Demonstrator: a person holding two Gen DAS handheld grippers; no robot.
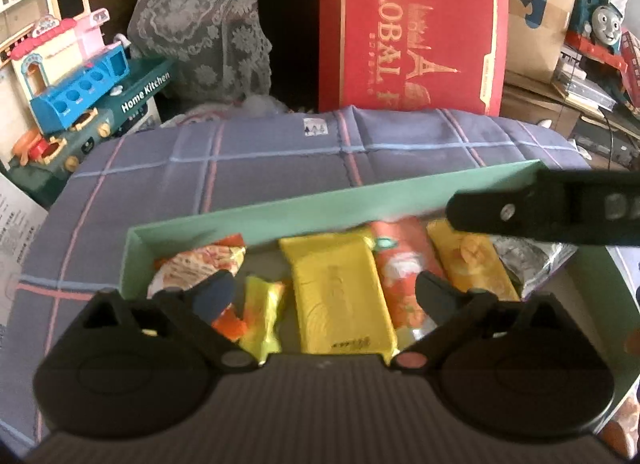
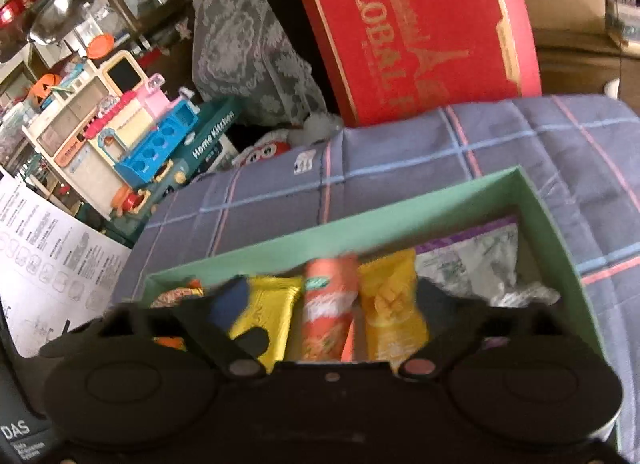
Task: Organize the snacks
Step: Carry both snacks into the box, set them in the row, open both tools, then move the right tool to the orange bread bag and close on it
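- Both views are dim and soft, colours muted, with fisheye bending and dark vignetted corners.
- Motion blur smears the snack packets (image 2: 332,304) in the right wrist view.
- Daylight glare whitens the upper left, over the toy kitchen (image 1: 60,64).

A box (image 1: 256,212) sits on a cloth-covered tabletop (image 1: 280,152) in the lower middle of the frame. In it lie snack packets side by side: a noodle pack (image 1: 192,268) at left, then a small wrapper (image 1: 262,312), a flat packet (image 1: 340,292), a tube (image 1: 400,264), another packet (image 1: 476,264) and a foil bag (image 1: 532,260) at right. Behind the tabletop stands a gift box (image 1: 412,24); toys (image 1: 72,76) fill the upper left.
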